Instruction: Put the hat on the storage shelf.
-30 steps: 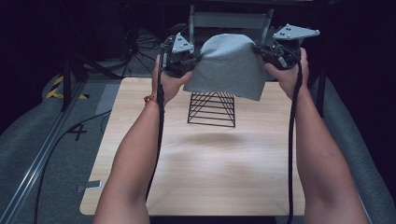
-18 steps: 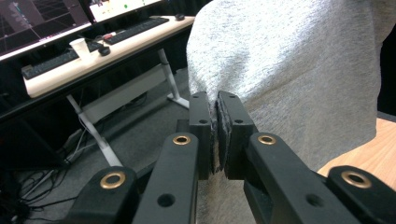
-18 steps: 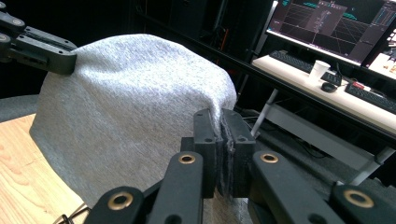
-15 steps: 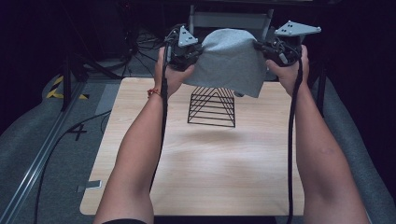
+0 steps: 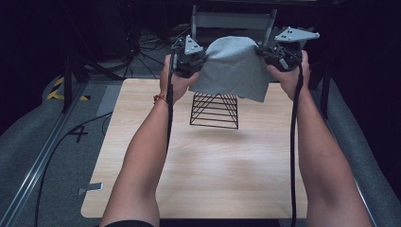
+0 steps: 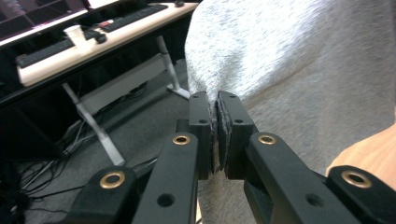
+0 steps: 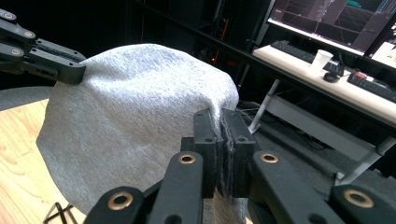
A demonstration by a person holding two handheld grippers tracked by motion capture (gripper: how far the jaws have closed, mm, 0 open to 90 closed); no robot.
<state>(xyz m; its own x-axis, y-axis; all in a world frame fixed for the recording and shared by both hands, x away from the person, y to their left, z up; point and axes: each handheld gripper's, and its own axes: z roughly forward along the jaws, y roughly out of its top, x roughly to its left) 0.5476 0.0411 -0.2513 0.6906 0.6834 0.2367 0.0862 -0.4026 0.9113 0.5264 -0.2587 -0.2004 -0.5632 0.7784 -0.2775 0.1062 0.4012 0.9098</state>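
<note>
grey cloth [image 5: 235, 66] above wire rack [image 5: 214, 110], pinched by left hand-held gripper [image 6: 217, 105], right hand-held gripper [image 7: 220, 122]

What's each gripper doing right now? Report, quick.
Left gripper: closed, pinching an edge of the grey cloth.
Right gripper: closed, pinching the cloth's opposite edge, above the black wire rack.

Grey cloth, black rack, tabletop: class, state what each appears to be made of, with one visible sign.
Grey cloth: soft heathered knit, probably cotton jersey; speckled, drapes. Black rack: thin wire, likely coated metal; open bars. Tabletop: pale wood or laminate; grain lines, matte.
</note>
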